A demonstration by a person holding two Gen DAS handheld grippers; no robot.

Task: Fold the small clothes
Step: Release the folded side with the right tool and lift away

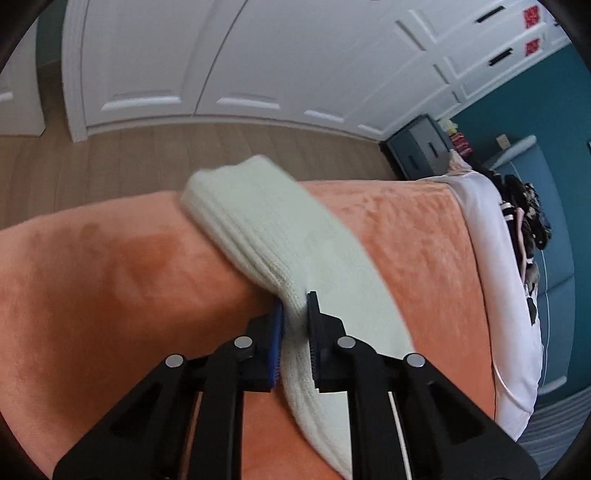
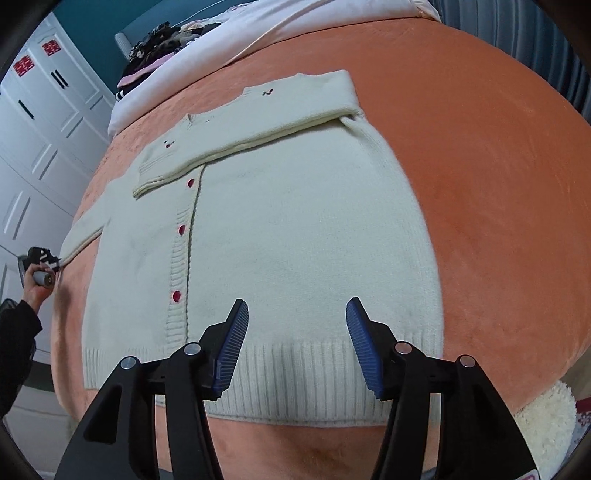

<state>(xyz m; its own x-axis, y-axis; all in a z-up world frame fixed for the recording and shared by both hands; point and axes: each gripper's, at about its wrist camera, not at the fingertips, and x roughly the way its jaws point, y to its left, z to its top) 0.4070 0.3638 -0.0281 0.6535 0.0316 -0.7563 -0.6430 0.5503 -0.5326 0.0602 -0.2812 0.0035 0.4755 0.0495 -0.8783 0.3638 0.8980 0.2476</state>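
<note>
Cardigan (image 2: 295, 229) cream, red-buttoned, one sleeve folded across; left tool (image 1: 295, 332) pinching sleeve; right tool (image 2: 297, 350) wide

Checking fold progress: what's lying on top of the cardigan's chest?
One sleeve is folded across the cardigan below the collar, over the top of the button placket. Three red buttons show below it; any under it are covered.

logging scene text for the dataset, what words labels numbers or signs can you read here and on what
"囍" (red double-happiness sign), one on each of two white cabinet doors: signs at and.
The same two red signs in the left wrist view: too blurred to read.
Cream cardigan, red buttons and small motifs only: no text.
Orange blanket: no text.
</note>
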